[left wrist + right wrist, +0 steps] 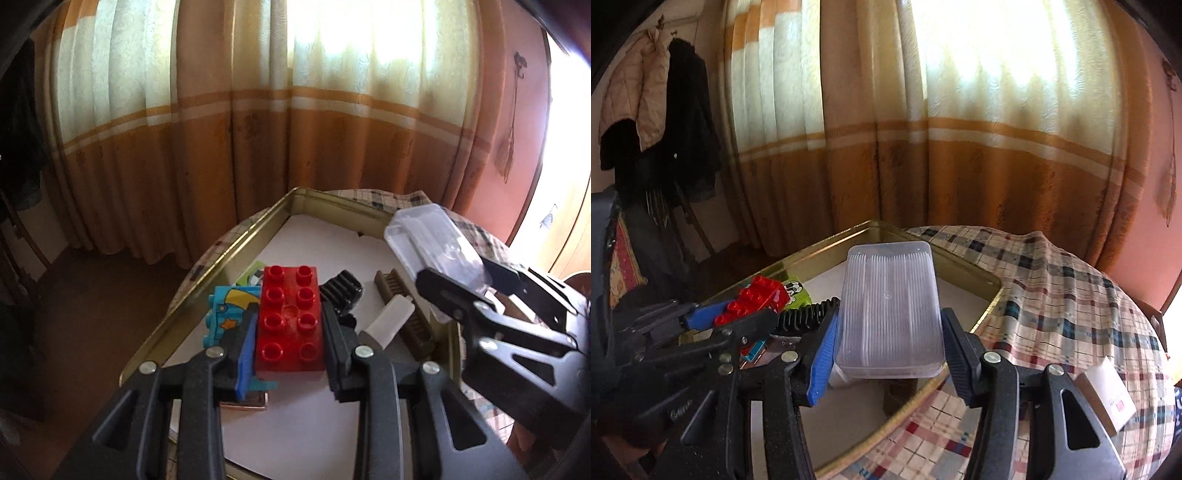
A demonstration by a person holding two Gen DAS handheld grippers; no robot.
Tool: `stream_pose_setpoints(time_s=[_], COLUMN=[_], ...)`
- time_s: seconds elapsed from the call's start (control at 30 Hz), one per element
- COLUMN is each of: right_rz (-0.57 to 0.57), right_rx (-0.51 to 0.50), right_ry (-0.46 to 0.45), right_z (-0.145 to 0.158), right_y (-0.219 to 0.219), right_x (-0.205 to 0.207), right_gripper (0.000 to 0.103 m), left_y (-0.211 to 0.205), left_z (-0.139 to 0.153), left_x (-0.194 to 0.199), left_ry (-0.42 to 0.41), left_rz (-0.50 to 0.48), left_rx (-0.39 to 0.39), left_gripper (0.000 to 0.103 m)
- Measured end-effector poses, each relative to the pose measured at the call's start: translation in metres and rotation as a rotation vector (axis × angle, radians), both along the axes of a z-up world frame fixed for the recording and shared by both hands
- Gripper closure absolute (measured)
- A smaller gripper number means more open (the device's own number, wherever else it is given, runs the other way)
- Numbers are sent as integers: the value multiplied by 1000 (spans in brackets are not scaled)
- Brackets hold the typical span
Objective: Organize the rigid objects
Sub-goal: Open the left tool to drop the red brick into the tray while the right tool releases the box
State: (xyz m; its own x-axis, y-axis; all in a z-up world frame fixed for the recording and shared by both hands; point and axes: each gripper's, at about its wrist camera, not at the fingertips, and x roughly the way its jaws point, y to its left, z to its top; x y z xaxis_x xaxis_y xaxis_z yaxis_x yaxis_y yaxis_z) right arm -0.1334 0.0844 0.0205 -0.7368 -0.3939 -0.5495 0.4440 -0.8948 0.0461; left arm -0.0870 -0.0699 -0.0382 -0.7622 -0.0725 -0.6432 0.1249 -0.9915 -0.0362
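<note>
The left gripper (290,343) is clamping a red building brick (290,319) across its short sides, jaws drawn in as narrow as they go, one pad flat on each long flank. The brick's studded face is showing upward, and its long axis is running away from the camera, in line with the fingers. It is hanging over the white-lined floor of a gold-rimmed metal tray (207,295), above a blue printed block (225,314), a black comb attachment (341,291) and a brown brush (404,314).

The right gripper (888,341) is squeezing a clear ribbed plastic box (890,310), jaws about half spread, pads pressing its two long sides. The box's long axis is also pointing forward along the fingers, tipped slightly up at the far end, over the tray's right edge beside a plaid cloth (1052,295).
</note>
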Motion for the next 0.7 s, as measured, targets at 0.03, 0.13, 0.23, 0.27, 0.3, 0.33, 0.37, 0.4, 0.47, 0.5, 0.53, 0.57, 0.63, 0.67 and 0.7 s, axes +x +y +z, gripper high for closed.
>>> stream_pose_setpoints(time_s=[0.03, 0.13, 0.23, 0.27, 0.3, 0.33, 0.37, 0.4, 0.47, 0.5, 0.53, 0.57, 0.63, 0.67, 0.7], right_rz=[1, -2, -4, -2, -8, -16, -22, -30, -33, -31, -31, -34, -36, -38, -42], right_rx=[3, 15, 22, 23, 26, 29, 24, 16, -11, -26, -40, -42, -45, -45, -46], right_ry=[-10, -24, -36, -44, -43, -40, -36, -36, -45, -48, -42, -34, -16, -10, -2], right_z=[-2, -6, -12, -13, -14, -14, -14, -14, -11, -10, -8, -5, -1, 1, 2], right_y=[-2, -6, -7, -7, -8, -7, -4, 0, 7, 10, 16, 19, 29, 34, 41], right_x=[-4, -11, -15, -16, -17, -18, -18, -18, -18, -17, -14, -11, -1, 3, 7], right_gripper=[47, 47, 47, 47, 47, 46, 43, 40, 31, 31, 30, 30, 30, 30, 30], left_y=[-1, 2, 4, 7, 9, 9, 8, 4, -3, -6, -8, -9, -8, -6, -4], left_z=[0, 3, 3, 2, 2, 1, 1, 1, 2, 3, 5, 7, 11, 13, 14], left_x=[-1, -4, -4, -4, -4, -4, -3, -2, 1, 3, 5, 7, 10, 12, 13], left_ry=[-4, -12, -14, -15, -18, -18, -16, -12, -1, 10, 23, 35, 53, 62, 67], left_rz=[1, -3, -25, -32, -24, -15, -4, 7, 34, 51, 63, 69, 74, 76, 74], left_rx=[-2, -11, -12, -24, -49, -57, -55, -40, -20, -16, -15, -14, -10, -7, -5], left_gripper=[72, 72, 68, 67, 63, 55, 51, 41, 25, 17, 12, 11, 10, 9, 5])
